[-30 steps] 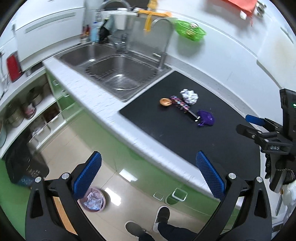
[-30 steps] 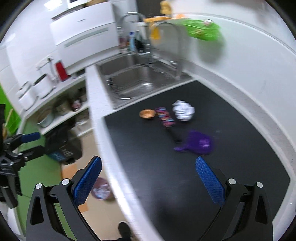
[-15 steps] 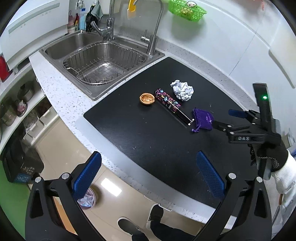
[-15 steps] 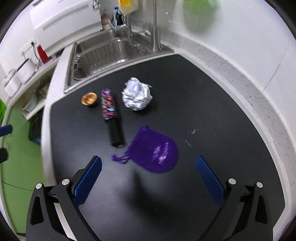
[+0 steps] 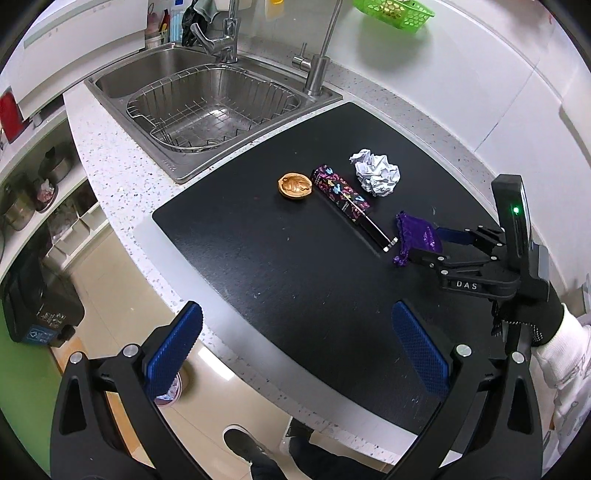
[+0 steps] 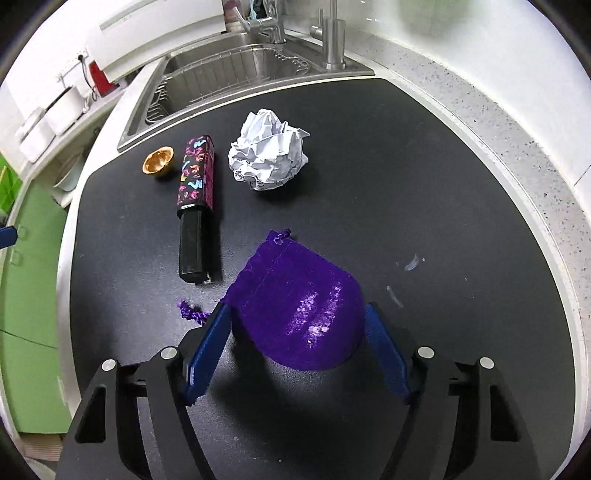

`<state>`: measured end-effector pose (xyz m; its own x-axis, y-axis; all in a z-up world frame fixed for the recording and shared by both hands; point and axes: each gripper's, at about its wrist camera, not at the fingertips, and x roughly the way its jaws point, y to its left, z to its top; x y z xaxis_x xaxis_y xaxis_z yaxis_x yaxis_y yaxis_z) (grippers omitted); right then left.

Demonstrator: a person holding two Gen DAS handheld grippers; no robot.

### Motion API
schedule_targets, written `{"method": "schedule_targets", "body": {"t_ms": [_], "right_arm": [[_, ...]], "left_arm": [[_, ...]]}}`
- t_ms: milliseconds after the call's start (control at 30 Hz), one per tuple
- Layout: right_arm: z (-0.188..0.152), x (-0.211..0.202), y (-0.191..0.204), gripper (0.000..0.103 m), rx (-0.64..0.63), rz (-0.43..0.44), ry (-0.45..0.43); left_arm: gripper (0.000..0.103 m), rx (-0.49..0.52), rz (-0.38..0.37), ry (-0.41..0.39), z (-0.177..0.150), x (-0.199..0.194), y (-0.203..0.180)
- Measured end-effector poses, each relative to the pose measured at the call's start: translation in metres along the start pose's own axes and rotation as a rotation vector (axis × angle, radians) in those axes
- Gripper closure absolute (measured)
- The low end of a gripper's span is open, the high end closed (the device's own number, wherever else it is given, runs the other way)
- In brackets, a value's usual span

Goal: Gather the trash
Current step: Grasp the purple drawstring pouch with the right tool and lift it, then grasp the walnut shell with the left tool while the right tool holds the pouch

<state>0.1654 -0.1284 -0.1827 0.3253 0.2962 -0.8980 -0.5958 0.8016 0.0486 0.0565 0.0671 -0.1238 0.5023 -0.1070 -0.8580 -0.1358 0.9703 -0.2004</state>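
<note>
On a black mat (image 5: 258, 258) lie a purple drawstring pouch (image 6: 295, 295), a crumpled white paper ball (image 6: 267, 151), a black tube with a colourful patterned sleeve (image 6: 195, 177) and a golden-brown nutshell half (image 6: 159, 162). My right gripper (image 6: 295, 308) is low over the mat with the pouch between its blue pads. Its jaws are closing and the pads stand at the pouch's sides without visibly squeezing it. In the left wrist view the right gripper (image 5: 424, 243) straddles the pouch (image 5: 417, 232). My left gripper (image 5: 295, 314) hangs open and holds nothing above the counter's front edge.
A steel sink (image 5: 207, 107) with a wire basket and two taps lies left of the mat. A green basket (image 5: 391, 11) hangs on the back wall. On the floor below are a small pink bin (image 5: 168, 393), a dark bin (image 5: 40, 295) and a person's shoes.
Both grippers came down toward the counter. The right gripper moved in over the purple pouch, and its jaws narrowed from wide open to the pouch's sides.
</note>
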Motion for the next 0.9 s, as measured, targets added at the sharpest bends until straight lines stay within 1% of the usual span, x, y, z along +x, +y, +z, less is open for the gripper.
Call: {"method": "schedule_targets", "body": {"t_ms": [33,67,100,167,200,367,633,900], "right_arm": [[0.000,-0.002,0.000,0.044,-0.001,0.003,-0.006],[0.001,-0.002,-0.001,0.057,0.000,0.006,-0.009],[0.001,-0.003,-0.002,0.075,0.001,0.015,-0.011],[0.003,-0.004,-0.001,0.088,-0.001,0.012,-0.012],[0.003,-0.005,-0.001,0.091,0.002,0.012,-0.013],[0.004,-0.021,-0.004,0.094,0.028,0.016,-0.044],[0.006,-0.060,-0.014,0.095,0.056,0.029,-0.107],[0.001,-0.075,-0.016,0.095,0.065,0.042,-0.132]], "left_arm": [[0.003,0.000,-0.002,0.001,0.001,0.001,-0.001],[0.003,0.001,-0.006,0.002,0.002,0.002,-0.002],[0.003,0.001,-0.009,0.002,0.003,0.003,-0.003],[0.003,0.003,-0.016,0.004,0.004,0.005,-0.005],[0.003,0.003,-0.021,0.007,0.006,0.007,-0.007],[0.003,0.003,-0.039,0.013,0.014,0.014,-0.014],[0.003,0.010,-0.051,0.023,0.043,0.039,-0.021],[0.003,0.074,0.022,0.048,0.078,0.082,-0.009]]}}
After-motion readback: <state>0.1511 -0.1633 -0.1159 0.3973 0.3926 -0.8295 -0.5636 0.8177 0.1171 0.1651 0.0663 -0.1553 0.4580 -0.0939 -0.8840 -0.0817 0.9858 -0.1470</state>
